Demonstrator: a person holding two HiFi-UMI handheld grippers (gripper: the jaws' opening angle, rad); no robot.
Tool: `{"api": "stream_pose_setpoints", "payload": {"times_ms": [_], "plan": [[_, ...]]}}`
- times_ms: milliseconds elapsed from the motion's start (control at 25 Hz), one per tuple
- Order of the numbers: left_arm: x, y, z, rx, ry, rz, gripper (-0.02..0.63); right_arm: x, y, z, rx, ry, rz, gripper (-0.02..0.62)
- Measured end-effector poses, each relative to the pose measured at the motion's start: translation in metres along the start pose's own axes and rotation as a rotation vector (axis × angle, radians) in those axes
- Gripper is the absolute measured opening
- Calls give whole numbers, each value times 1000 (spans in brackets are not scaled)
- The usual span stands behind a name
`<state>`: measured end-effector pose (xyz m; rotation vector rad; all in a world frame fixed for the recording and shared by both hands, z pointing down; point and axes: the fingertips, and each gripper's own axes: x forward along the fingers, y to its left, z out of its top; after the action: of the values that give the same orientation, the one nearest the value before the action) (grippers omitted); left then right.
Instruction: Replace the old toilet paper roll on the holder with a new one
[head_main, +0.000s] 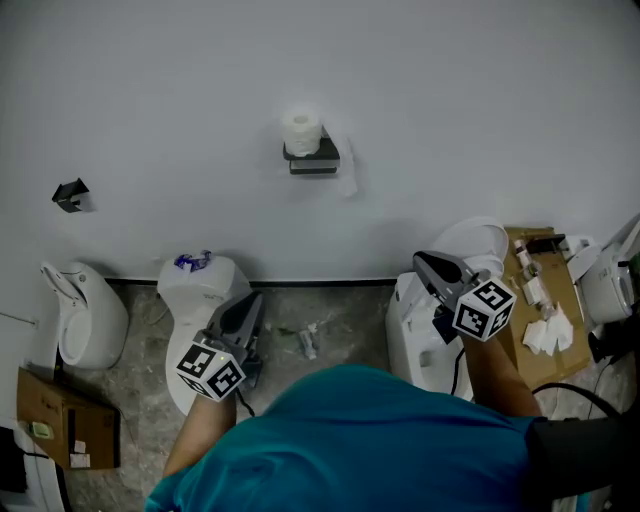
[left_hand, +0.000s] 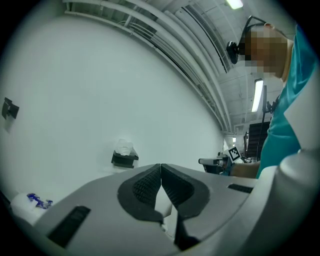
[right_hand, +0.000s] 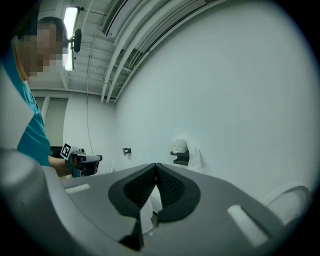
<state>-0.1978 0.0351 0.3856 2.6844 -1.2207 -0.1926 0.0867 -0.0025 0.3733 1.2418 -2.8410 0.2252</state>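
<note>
The white wall fills most of what I face, with two toilets at its foot. The holder is fixed on the wall above the gap between them, well apart from both my tongs. My left tongs are pressed together with nothing between them, and my right tongs are the same. Both point level at the wall, so I judge this to be the reach toward the holder. To do it well, I should spread one pair before it arrives, keep it level, and come at the old roll from the side so the pads close across its round body, not on the loose paper. The other pair can steady the holder. The roll sits on top of the dark holder and seems to stand on end, with its long axis running up and down along the wall and its hollow end facing up. A strip of paper hangs at the holder's right side and could snag. I cannot pick out a new roll anywhere.
</note>
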Motion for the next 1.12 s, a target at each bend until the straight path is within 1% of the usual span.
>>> {"api": "stream_pose_setpoints", "payload": {"times_ms": [160, 320, 560, 680, 800, 960, 1120], "plan": [[29, -7, -1, 5, 3, 30, 9, 2, -33, 2, 3, 2, 34, 5], [51, -7, -2, 3, 15, 38, 9, 11, -54, 2, 16, -4, 48, 5], [71, 18, -5, 2, 15, 17, 9, 43, -69, -7, 35, 14, 49, 5], [78, 43, -3, 0, 29, -1, 9, 68, -69, -9, 34, 21, 34, 5], [87, 81, 4, 11, 19, -39, 9, 102, -69, -3, 23, 13, 3, 5], [100, 136, 19, 6, 19, -99, 9, 149, -60, 9, 22, 3, -39, 5], [115, 183, 40, 23, 13, -155, 9, 194, -53, 24, 7, -7, -73, 5]]}}
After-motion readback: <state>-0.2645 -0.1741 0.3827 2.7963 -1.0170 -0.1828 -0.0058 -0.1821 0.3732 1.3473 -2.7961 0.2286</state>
